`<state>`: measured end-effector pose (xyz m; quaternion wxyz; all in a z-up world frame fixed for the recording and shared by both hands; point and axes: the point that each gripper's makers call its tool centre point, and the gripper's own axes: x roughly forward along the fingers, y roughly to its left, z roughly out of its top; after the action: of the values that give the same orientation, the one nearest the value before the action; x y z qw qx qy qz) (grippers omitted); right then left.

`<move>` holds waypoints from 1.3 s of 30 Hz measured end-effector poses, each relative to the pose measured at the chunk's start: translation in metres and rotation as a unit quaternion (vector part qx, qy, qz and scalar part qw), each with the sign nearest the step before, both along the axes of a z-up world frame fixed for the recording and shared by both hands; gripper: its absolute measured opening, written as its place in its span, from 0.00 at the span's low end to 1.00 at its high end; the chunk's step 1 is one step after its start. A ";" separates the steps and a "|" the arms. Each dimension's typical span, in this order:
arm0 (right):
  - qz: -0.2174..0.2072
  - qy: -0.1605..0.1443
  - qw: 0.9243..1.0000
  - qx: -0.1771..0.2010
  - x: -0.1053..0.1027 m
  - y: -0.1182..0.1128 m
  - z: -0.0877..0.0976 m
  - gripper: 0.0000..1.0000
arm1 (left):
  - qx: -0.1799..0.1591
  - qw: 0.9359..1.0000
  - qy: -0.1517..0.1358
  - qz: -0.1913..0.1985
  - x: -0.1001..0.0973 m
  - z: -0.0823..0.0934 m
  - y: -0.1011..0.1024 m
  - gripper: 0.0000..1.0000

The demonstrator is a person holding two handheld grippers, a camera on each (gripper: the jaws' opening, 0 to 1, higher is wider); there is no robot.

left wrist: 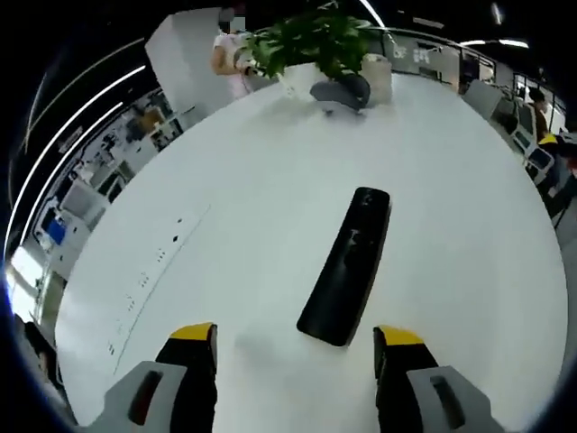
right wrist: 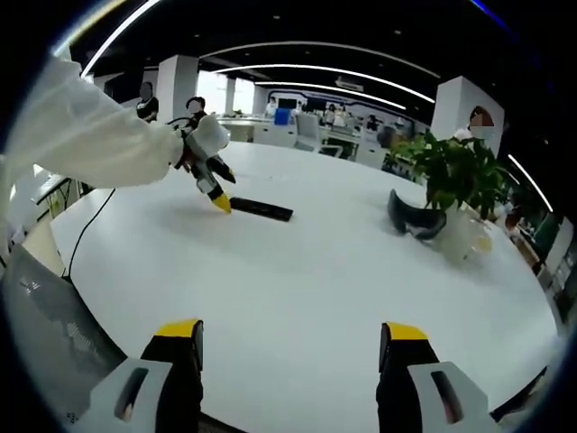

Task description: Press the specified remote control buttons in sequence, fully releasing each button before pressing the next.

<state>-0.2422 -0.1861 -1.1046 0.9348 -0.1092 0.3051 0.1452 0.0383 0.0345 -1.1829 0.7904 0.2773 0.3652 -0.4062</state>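
While both sets of jaws are held wide and empty, the remote (left wrist: 347,266) is seen flat on the white table (left wrist: 270,225), just beyond the left gripper (left wrist: 296,347); the right gripper (right wrist: 288,347) is kept well apart.

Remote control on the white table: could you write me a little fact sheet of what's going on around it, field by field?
Remote: black remote control, lying flat on the white table
Left claw: open, just short of the remote's near end, not touching
Right claw: open, empty, well away from the remote
Also on table: potted plant, dark headset beside it
Button pressed: none at this moment
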 end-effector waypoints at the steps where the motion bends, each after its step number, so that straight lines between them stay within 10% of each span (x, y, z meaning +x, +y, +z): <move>1: 0.000 -0.002 1.000 0.000 0.000 0.000 0.000 0.81 | -0.003 1.000 0.000 0.008 -0.003 -0.001 0.001 0.84; 4: -0.002 -0.010 1.000 0.003 0.002 0.000 0.003 0.82 | -0.044 0.998 -0.011 0.037 -0.005 0.004 0.001 1.00; 18: -0.008 -0.027 1.000 0.008 0.004 0.000 0.009 0.94 | -0.171 0.974 -0.031 0.145 -0.053 0.040 0.014 1.00; 39: -0.016 -0.047 0.999 0.018 0.008 -0.002 0.016 0.99 | -0.232 0.935 -0.139 0.231 -0.144 0.131 0.065 1.00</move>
<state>-0.2347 -0.1876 -1.0884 0.9522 -0.0946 0.2599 0.1300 -0.1055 0.1000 -1.0518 0.9477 0.0482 0.2010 -0.2433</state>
